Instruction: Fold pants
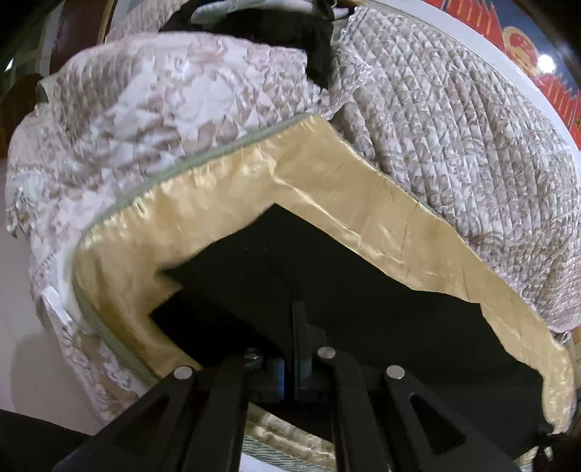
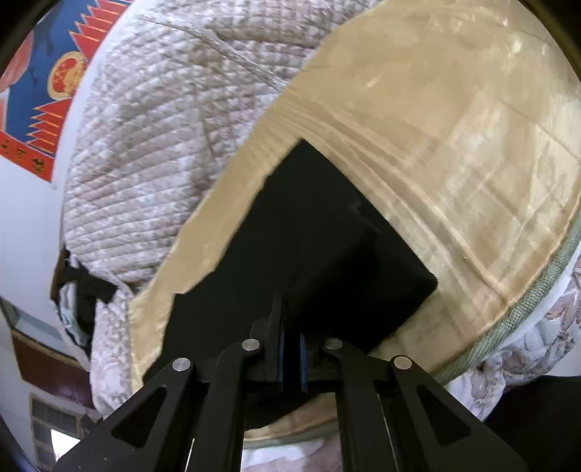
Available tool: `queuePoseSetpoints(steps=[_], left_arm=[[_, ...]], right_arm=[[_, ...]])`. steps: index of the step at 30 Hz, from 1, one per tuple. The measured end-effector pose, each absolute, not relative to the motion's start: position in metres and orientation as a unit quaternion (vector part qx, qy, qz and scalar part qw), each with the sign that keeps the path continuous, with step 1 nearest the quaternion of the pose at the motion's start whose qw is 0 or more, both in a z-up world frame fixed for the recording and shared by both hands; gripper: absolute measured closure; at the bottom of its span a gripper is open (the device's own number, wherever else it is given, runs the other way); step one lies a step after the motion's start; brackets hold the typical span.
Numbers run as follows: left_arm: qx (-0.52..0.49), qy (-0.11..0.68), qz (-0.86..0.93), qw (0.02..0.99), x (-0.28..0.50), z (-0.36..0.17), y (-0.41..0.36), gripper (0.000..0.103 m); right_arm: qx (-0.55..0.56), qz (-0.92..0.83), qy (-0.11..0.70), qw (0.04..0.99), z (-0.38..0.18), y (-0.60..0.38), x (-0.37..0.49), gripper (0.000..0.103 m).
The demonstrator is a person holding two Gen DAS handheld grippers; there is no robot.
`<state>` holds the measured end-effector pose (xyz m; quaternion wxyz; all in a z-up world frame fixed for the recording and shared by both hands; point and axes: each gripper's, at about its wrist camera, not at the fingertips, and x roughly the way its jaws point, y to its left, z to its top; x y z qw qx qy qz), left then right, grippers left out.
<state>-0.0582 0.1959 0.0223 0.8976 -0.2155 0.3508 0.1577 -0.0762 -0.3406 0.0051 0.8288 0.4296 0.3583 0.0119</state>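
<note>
The black pants (image 1: 326, 276) lie on a gold satin sheet (image 1: 218, 203) on the bed. They also show in the right wrist view (image 2: 308, 254) as a folded dark slab with a squared corner at the right. My left gripper (image 1: 294, 366) has its jaws close together on the near edge of the pants. My right gripper (image 2: 290, 359) also has its jaws nearly together, with black cloth between the blue pads.
A quilted floral bedcover (image 1: 454, 127) is bunched behind and around the gold sheet (image 2: 454, 145). A black garment (image 1: 290, 29) lies at the far top. A white wall with a red and blue poster (image 2: 47, 90) stands behind the bed.
</note>
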Motion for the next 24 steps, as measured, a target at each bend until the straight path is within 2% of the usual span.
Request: queuePoseSetpoints(steps=[4, 9, 11, 15, 20, 22, 24], left_arm=[[-0.198, 0.395, 0.171, 0.881, -0.050, 0.001, 0.199, 0.099], [-0.183, 0.387, 0.195, 0.882, -0.052, 0.011, 0.202, 0.094], [-0.185, 0.385, 0.224, 0.876, -0.058, 0.016, 0.209, 0.094], [-0.182, 0.353, 0.286, 0.872, -0.075, 0.034, 0.225, 0.093], [-0.170, 0.336, 0.235, 0.896, -0.065, 0.052, 0.212, 0.093], [-0.162, 0.348, 0.186, 0.905, -0.054, 0.050, 0.196, 0.089], [-0.155, 0.368, 0.133, 0.907, -0.034, 0.040, 0.178, 0.079]], right_arm=[[0.414, -0.008, 0.384, 0.825, -0.008, -0.341, -0.078, 0.098], [0.418, -0.011, 0.388, 0.821, -0.012, -0.341, -0.079, 0.098], [0.414, -0.019, 0.389, 0.823, -0.008, -0.342, -0.083, 0.096], [0.354, -0.086, 0.373, 0.853, 0.019, -0.343, -0.101, 0.079], [0.296, -0.126, 0.327, 0.888, 0.048, -0.347, -0.107, 0.079], [0.274, -0.086, 0.329, 0.899, 0.052, -0.334, -0.096, 0.078], [0.246, -0.051, 0.343, 0.905, 0.047, -0.319, -0.082, 0.078]])
